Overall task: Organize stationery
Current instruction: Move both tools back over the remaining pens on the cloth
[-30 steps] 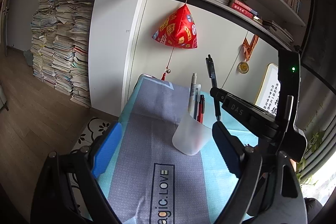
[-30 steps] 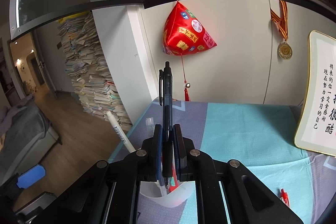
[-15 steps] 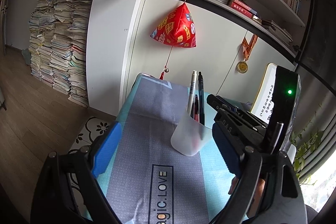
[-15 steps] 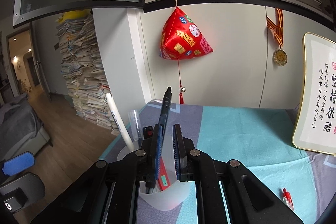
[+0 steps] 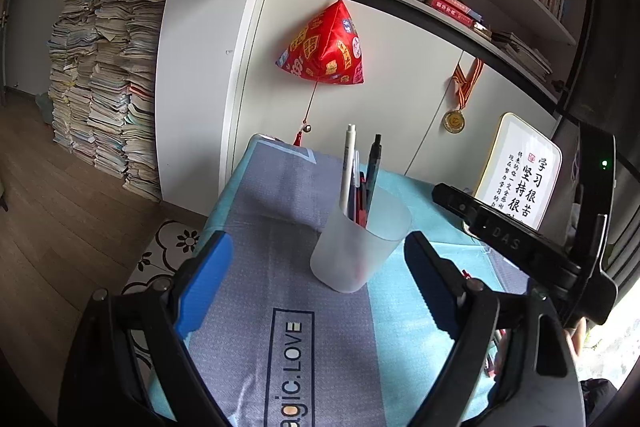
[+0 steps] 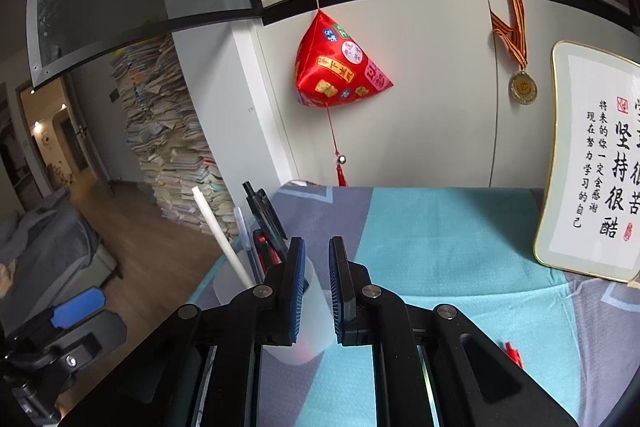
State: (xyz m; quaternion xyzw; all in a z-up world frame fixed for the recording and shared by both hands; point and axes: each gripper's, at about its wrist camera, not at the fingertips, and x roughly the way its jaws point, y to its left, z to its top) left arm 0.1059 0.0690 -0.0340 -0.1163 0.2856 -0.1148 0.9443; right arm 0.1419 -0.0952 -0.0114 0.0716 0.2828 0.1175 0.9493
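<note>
- Counts: 2 claws, 1 cup, at least 4 pens in it (white, clear, red, black; more may be hidden), plus 1 loose red pen.
- Left claw [image 5: 316,241]: fingers wide apart, nothing clamped.
- Right claw [image 6: 317,243]: pads nearly together w/ only a slim gap, nothing held.
- Cup [image 5: 360,247] stands upright on the counter [image 5: 260,211], just ahead of the left claw, inside the line of its 2 fingers and nearer the right-hand one. We see no contact.
- From the right claw, the cup sits low and partly behind its left finger. The pens fan out up and to the left of that finger.
- White pen [image 5: 349,163] and black pen [image 5: 374,167] stick up highest. The red and clear ones are shorter, between them.
- Loose red pen [image 6: 513,351] lies flat on the counter, low and well to the right of the right claw.
- Materials: cup is frosted translucent plastic, tapered, round rim. Claw bodies are black plastic w/ blue ribbed pads. Counter wears a grey and teal woven cloth w/ printed lettering.
</note>
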